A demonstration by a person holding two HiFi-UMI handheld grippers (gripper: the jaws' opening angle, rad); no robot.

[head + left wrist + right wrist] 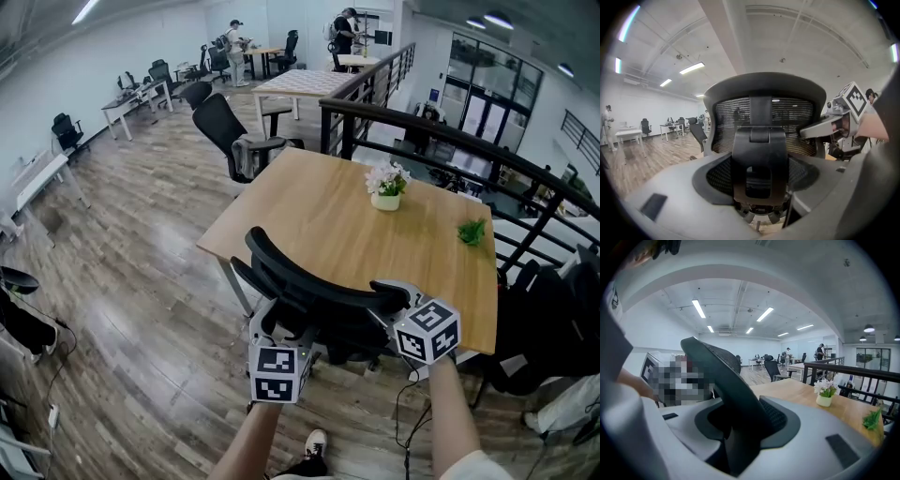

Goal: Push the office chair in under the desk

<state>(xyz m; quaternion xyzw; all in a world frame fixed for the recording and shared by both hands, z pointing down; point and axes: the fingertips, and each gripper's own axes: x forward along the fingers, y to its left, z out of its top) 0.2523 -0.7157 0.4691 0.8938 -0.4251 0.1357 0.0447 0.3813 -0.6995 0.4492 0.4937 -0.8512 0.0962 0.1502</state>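
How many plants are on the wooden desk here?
2. A potted plant with white flowers stands toward the far side of the desk; a small green plant lies near its right edge. The chair hides part of the near edge.

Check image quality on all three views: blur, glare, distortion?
Head view: evenly lit, sharp, wide-angle bend along the railing. Left gripper view: strong fisheye, black corners, the office chair fills the frame, slightly soft. Right gripper view: same fisheye; flower pot sharp, ceiling lights bright without flare.
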